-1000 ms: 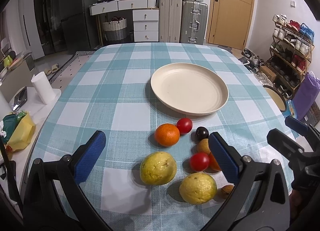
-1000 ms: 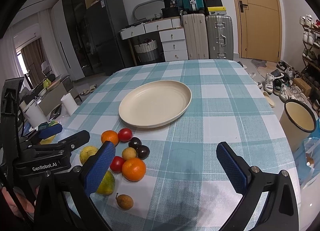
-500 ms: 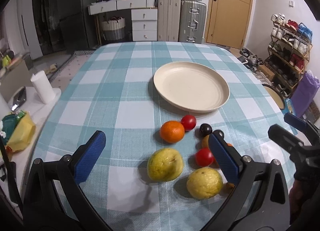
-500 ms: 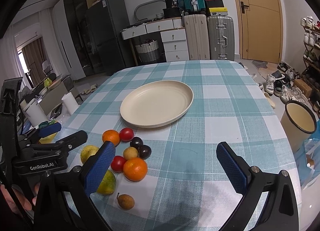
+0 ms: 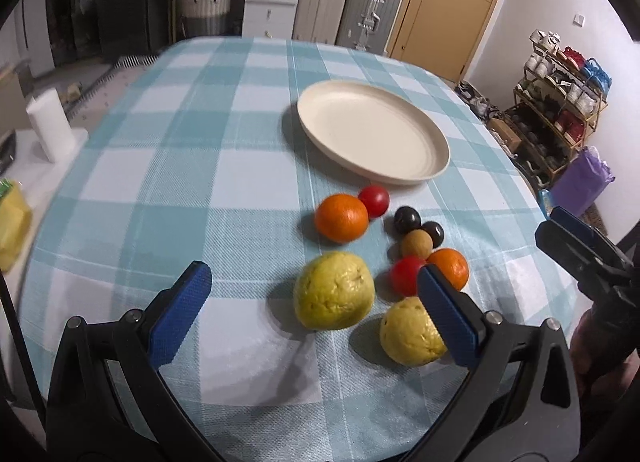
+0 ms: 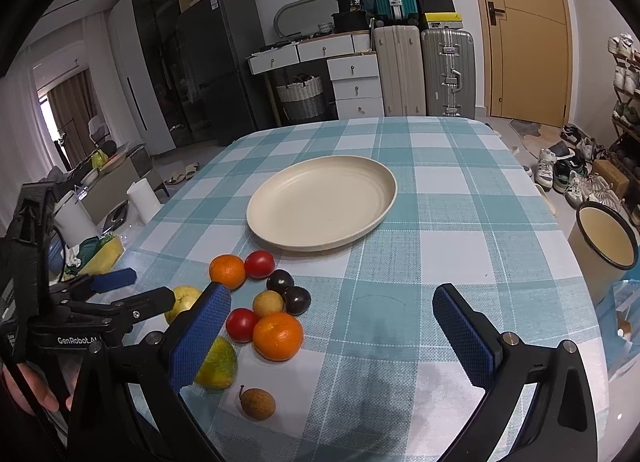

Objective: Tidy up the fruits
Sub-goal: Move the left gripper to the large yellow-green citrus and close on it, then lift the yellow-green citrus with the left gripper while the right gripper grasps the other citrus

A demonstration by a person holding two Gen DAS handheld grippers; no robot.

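A cream plate [image 5: 372, 133] lies bare on the checked tablecloth. In front of it sits a cluster of fruit: an orange [image 5: 341, 217], a red tomato [image 5: 373, 201], two dark plums [image 5: 407, 220], a tan longan [image 5: 417, 244], another tomato [image 5: 406, 276] and a second orange [image 5: 450, 268]. My left gripper [image 5: 312, 276] is open, low over the table, with a big yellow guava [image 5: 334, 290] between its fingers, untouched. Its right finger covers part of a second guava [image 5: 412, 334]. My right gripper [image 6: 331, 296] is open over bare cloth right of the orange [image 6: 277, 336]. A brown longan [image 6: 258, 404] lies nearest.
A paper roll [image 5: 50, 129] stands on a side unit left of the table. A yellow-rimmed bin [image 6: 606, 234] and a shoe rack [image 5: 560, 93] are off the right edge. Suitcases and drawers line the back wall. A hand holds the left gripper's handle.
My left gripper has moved forward and lower toward the fruit, so the big guava now lies between its fingers. The right gripper has barely moved.
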